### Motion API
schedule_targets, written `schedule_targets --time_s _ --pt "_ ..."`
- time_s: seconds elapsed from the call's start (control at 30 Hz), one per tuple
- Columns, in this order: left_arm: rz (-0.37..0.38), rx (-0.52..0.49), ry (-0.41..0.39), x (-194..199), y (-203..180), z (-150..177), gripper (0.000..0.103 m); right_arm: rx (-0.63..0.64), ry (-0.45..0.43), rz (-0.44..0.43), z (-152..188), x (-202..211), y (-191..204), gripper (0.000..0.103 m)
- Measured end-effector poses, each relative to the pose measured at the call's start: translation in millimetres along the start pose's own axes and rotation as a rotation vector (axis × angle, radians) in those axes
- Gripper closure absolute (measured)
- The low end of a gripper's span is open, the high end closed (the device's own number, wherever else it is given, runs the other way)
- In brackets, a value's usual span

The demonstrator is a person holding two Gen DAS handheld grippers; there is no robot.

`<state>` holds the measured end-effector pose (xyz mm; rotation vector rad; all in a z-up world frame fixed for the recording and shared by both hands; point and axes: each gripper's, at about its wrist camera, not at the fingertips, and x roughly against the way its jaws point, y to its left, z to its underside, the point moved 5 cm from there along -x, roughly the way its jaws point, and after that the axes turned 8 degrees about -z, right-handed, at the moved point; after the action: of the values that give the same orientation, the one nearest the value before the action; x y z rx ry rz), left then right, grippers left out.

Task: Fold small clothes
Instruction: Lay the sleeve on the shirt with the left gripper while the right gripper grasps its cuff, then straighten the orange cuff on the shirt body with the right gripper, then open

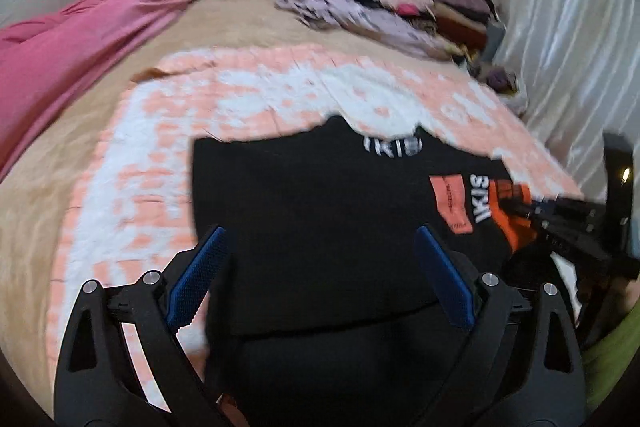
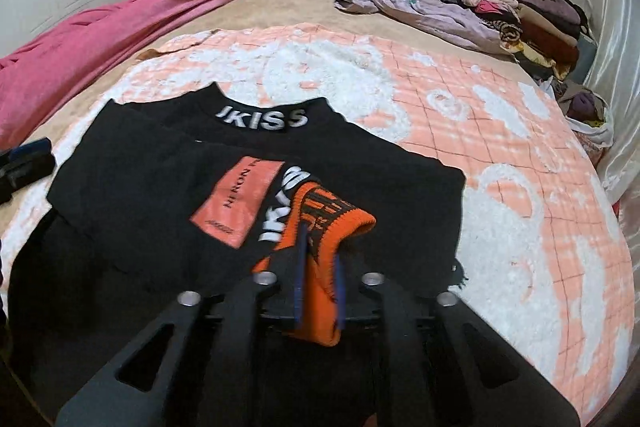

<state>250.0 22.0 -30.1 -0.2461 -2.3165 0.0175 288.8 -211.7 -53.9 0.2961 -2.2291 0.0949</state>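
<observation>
We see the black top (image 2: 168, 163) flat on the peach quilt (image 2: 500, 131); our right gripper (image 2: 318, 259) pinches its orange cuff (image 2: 332, 223), our left gripper (image 1: 320, 255) is spread empty above. Folded piles (image 2: 532, 15), seemingly sweaters, sit well apart.

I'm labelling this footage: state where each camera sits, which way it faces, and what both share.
Left wrist: on the left gripper, looking down its open fingers at the black top on the bed.
Right wrist: on the right gripper, closed on the orange cuff.
Shared: top, patterned blanket, pink duvet, clothes pile.
</observation>
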Motion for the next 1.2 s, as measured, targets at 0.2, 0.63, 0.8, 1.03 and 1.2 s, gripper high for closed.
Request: schedule_targets --time_s 0.2,0.63,0.8,1.03,1.2 --pt "-0.027 -0.097 0.094 -41 -6 28 0.015 -0.105 0.021 0.053 15 -3 -35 0.083" --pt "0.002 -0.091 0.083 -33 -2 30 0.014 -0.358 0.028 -0.182 16 -18 -46 0.074" --pt "0.009 -0.083 0.081 -32 0 30 0.014 -0.271 -0.011 -0.186 5 -13 -25 0.098" --pt "0.006 -0.085 0.078 -33 0 29 0.014 -0.162 0.036 -0.038 2 -24 -26 0.097" --pt "0.005 -0.087 0.078 -34 -1 30 0.014 -0.162 0.042 0.009 12 -32 -31 0.09"
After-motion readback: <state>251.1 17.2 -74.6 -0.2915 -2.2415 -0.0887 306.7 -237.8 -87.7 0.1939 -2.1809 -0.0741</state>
